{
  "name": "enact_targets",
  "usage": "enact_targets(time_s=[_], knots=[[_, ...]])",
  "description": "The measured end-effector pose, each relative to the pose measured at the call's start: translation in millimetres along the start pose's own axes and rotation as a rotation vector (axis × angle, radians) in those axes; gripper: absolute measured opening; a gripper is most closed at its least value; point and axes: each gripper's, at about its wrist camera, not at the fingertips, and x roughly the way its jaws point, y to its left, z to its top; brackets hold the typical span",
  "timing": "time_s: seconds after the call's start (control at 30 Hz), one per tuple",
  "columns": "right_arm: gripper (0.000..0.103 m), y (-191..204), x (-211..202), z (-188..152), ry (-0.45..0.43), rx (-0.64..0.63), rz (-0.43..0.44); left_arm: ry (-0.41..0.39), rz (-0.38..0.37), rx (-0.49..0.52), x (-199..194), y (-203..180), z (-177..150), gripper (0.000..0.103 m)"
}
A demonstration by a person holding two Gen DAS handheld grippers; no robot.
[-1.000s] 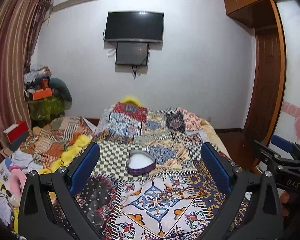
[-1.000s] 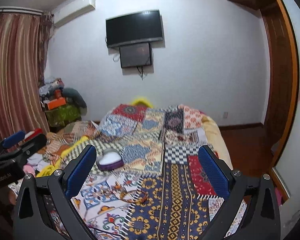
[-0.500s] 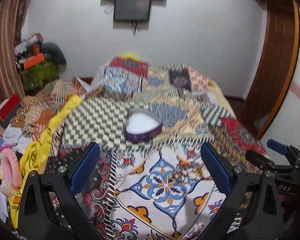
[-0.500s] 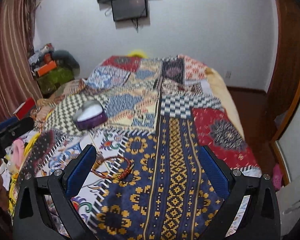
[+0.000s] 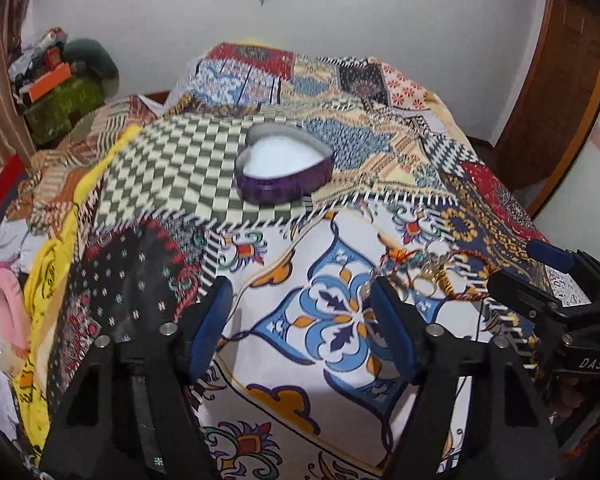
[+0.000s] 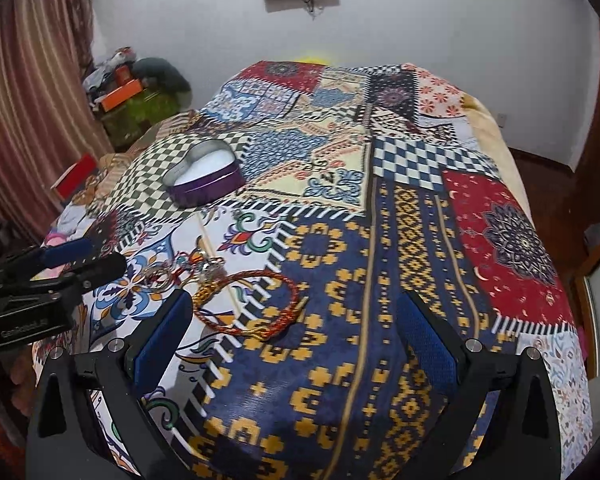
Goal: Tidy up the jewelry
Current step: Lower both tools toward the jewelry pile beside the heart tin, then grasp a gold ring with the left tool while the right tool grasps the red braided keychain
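An open purple heart-shaped box (image 5: 284, 168) with a white inside sits on the patterned bedspread; it also shows in the right wrist view (image 6: 205, 175). A small heap of jewelry (image 5: 420, 270), rings and chains, lies nearer to me, just beyond my left gripper's right finger. In the right wrist view a red and gold cord bracelet (image 6: 249, 303) lies beside that heap (image 6: 204, 266), just ahead of the left finger. My left gripper (image 5: 302, 322) is open and empty above the bed. My right gripper (image 6: 292, 334) is open and empty too.
The patchwork bedspread (image 6: 380, 248) covers the whole bed. Clothes and a pink item (image 5: 8, 308) lie along the bed's left side. Boxes and bags (image 5: 60, 92) are piled in the far left corner. A wooden door frame (image 5: 556, 92) stands at right.
Both grippers have tilted down and moved closer to the bed. The box and the jewelry now look larger and nearer. Both stay open.
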Motion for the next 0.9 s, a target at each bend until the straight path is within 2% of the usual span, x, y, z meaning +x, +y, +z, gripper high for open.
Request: enact_targets(time_s=[0.1, 0.2, 0.3, 0.37, 0.43, 0.57, 0.7, 0.8, 0.9], knots=[[0.100, 2, 4, 0, 0.011, -0.009, 0.001, 0.022, -0.029, 0.006, 3, 0, -4, 0.066], [0.089, 2, 9, -4, 0.042, -0.015, 0.024, 0.019, -0.046, 0.028, -1, -4, -8, 0.065], [0.086, 3, 12, -8, 0.053, -0.025, 0.012, 0.016, -0.076, 0.050, -2, -11, -10, 0.064], [0.082, 4, 13, -9, 0.055, -0.037, 0.009, 0.024, -0.099, 0.066, -2, -15, -12, 0.055], [0.073, 5, 12, -9, 0.056, -0.049, 0.017, 0.021, -0.101, 0.088, -3, -21, -12, 0.052], [0.066, 6, 15, -7, 0.062, -0.057, 0.023, 0.020, -0.136, 0.121, -3, -30, -12, 0.040], [0.061, 6, 18, -5, 0.063, -0.061, 0.025, 0.025, -0.144, 0.136, 0, -36, -9, 0.037], [0.049, 3, 20, -3, 0.064, -0.062, 0.015, 0.022, -0.158, 0.135, 0, -37, -8, 0.032], [0.048, -3, 21, 0, 0.071, -0.052, -0.001, 0.032, -0.190, 0.129, 0, -37, -8, 0.031]])
